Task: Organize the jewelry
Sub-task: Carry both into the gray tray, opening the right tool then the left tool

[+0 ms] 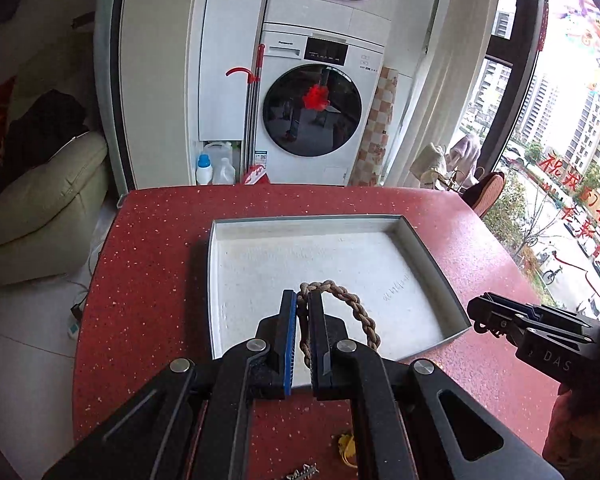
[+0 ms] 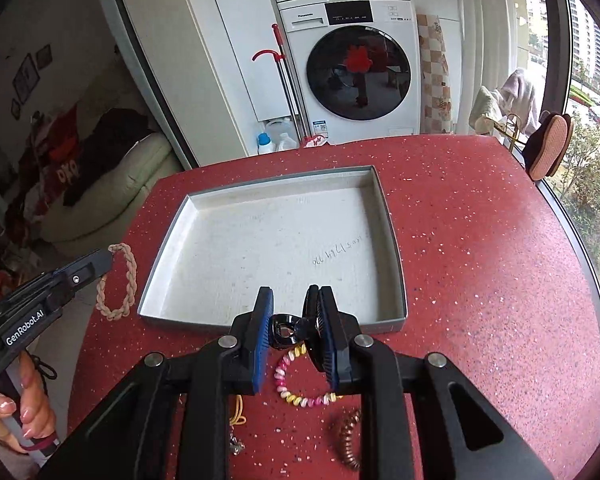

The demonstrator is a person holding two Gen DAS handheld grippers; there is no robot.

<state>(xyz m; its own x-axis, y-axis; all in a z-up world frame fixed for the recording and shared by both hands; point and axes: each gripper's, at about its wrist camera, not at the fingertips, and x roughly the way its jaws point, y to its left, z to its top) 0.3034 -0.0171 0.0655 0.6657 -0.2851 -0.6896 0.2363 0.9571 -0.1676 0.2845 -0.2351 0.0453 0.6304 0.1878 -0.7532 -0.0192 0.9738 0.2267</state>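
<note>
A small glossy black hair clip (image 2: 285, 330), rigid and likely slippery, is pinched across its body by the right gripper (image 2: 290, 312). A soft, light beige braided cord loop (image 1: 342, 312) is clamped at its edge by the left gripper (image 1: 303, 300), dangling above the shallow grey-rimmed white tray (image 1: 440, 276).

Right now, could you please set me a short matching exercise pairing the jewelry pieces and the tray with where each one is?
Things:
1. braided rope bracelet
2. black hair clip
3. pink and yellow coil tie
4. grey tray

Places or states:
A. lying loose on the red table
B. pinched in the left gripper
C. empty
D. clamped in the right gripper

Pairs: 1-B, 2-D, 3-A, 4-C
</note>
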